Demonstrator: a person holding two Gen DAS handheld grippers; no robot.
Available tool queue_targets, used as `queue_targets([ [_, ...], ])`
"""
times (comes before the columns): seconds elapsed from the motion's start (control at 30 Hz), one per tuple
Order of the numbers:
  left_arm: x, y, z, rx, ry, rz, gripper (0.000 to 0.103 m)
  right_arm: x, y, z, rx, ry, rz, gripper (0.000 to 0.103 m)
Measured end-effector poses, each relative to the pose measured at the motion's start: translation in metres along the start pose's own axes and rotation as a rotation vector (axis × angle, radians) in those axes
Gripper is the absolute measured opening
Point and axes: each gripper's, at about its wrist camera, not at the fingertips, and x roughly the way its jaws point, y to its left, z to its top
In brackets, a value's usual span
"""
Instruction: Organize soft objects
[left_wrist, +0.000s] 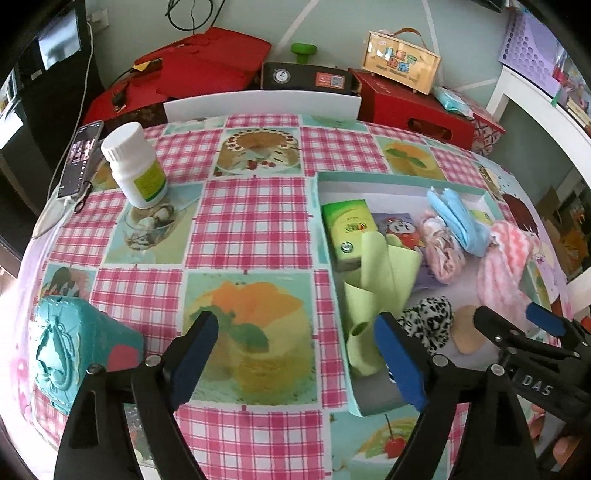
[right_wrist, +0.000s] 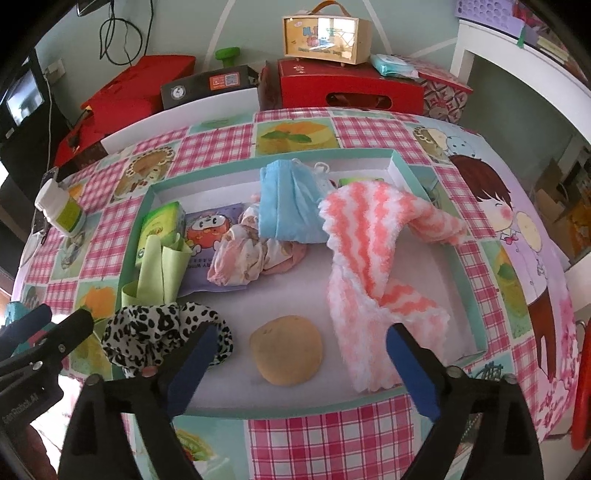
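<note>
A shallow teal-rimmed tray (right_wrist: 424, 184) fills the middle of the right wrist view and holds the soft things: a pink-and-white striped fluffy cloth (right_wrist: 373, 258) draped from the tray's right wall down toward the lower centre, a folded light blue cloth (right_wrist: 284, 206) at upper centre lying over a crumpled pale pink floral garment (right_wrist: 240, 258), a leopard-print fabric piece (right_wrist: 162, 332) at lower left over the tray's near edge, and a round tan sponge-like pad (right_wrist: 286, 352) at lower centre, apart from the others. Light green strips (right_wrist: 159, 269) lean against a green box (right_wrist: 162, 225) at the tray's left end. The right claw (right_wrist: 303, 369) is released, its blue pads spread wide either side of the tan pad, gripping nothing. In the left wrist view the left claw (left_wrist: 299, 365) is also spread wide and empty, over the checked worktop (left_wrist: 251, 221) just left of the tray. A white bottle (left_wrist: 135, 166) stands at upper left of that view, a phone (left_wrist: 79, 158) beside it.
</note>
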Motion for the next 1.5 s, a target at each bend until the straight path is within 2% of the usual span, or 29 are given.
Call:
queue_targets([
  [0.2, 0.003, 0.008, 0.002, -0.018, -0.007, 0.037, 0.092, 0.002, -0.005, 0.0, 0.017, 0.0, -0.008, 0.103],
  [0.33, 0.005, 0.012, 0.002, -0.032, -0.009, 0.059, 0.101, 0.005, -0.007, -0.001, 0.02, 0.013, -0.028, 0.103],
  [0.8, 0.003, 0.011, 0.003, -0.016, -0.004, 0.113, 0.101, 0.002, -0.005, -0.002, 0.013, 0.017, -0.025, 0.103],
  [0.9, -0.005, 0.007, 0.006, 0.005, -0.032, 0.156, 0.101, 0.0, -0.005, -0.001, 0.013, 0.016, -0.022, 0.103],
  [1.07, -0.025, -0.003, 0.01, 0.062, -0.128, 0.271, 0.101, -0.01, -0.004, 0.001, 0.017, -0.001, -0.017, 0.103],
  [1.17, -0.036, -0.003, 0.006, 0.077, -0.167, 0.298, 0.101, -0.018, -0.002, 0.001, 0.012, -0.017, -0.016, 0.103],
  [1.37, -0.04, 0.014, -0.01, 0.032, -0.121, 0.292, 0.101, -0.024, 0.008, -0.012, -0.015, 0.001, -0.014, 0.103],
  [1.5, -0.039, 0.025, -0.026, -0.003, -0.053, 0.26, 0.101, -0.027, 0.013, -0.024, -0.032, 0.017, -0.013, 0.103],
])
